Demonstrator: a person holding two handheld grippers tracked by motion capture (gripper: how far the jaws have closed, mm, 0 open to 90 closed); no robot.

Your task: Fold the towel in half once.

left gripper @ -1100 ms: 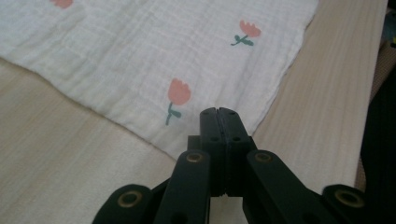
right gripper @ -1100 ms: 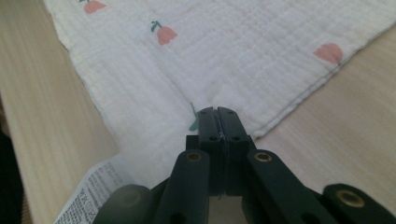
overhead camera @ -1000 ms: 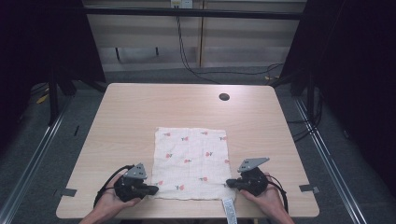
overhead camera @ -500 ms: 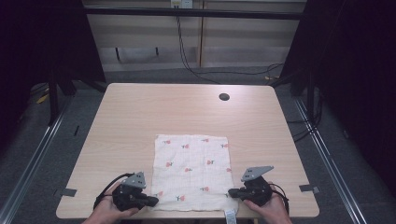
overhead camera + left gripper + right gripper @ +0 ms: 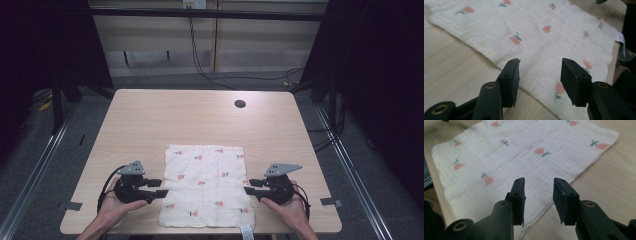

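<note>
Overhead, both hand-held grippers point(image 5: 162, 188) point(image 5: 249, 187) flank the cloth point(image 5: 207, 185); close views show jaws spread, just opened.

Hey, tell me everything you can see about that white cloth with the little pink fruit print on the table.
The cloth is a near-square white piece, looks like soft crinkled gauze, printed with small pink fruits on green stems. It lies spread flat in one layer on the near half of the wooden table, slightly wavy at the edges. A small white tag sticks out at its near edge. Nothing grips it; it rests on the tabletop alone.
</note>
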